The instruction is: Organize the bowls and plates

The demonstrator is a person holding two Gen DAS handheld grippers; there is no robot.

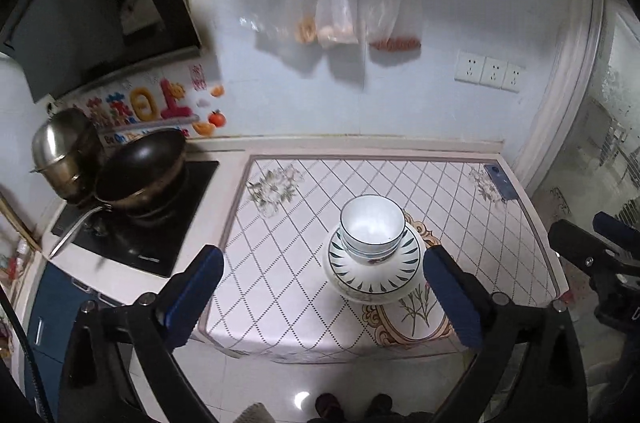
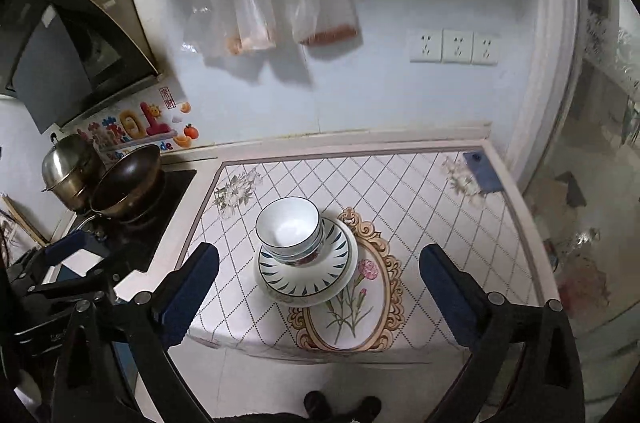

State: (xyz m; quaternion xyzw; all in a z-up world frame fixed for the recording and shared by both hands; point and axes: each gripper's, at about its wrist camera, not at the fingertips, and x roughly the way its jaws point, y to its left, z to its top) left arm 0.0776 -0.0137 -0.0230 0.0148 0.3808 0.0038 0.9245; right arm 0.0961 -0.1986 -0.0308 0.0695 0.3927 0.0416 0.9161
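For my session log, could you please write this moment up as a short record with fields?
setting: kitchen counter with a patterned tablecloth
stack: nested bowls sit on stacked plates, all upright
stack position: near the front middle of the cloth, partly over its oval flower motif
left claw: open, empty, held back from the stack
right claw: open, empty, held back from the stack
stove side: dark wok and steel pot on the hob, left of the cloth
far right corner: blue phone on the cloth

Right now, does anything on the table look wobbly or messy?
Nothing looks spilled or broken. The bowls are nested but sit off-centre on the stacked plates, toward the back left. Both grippers hang open and empty.
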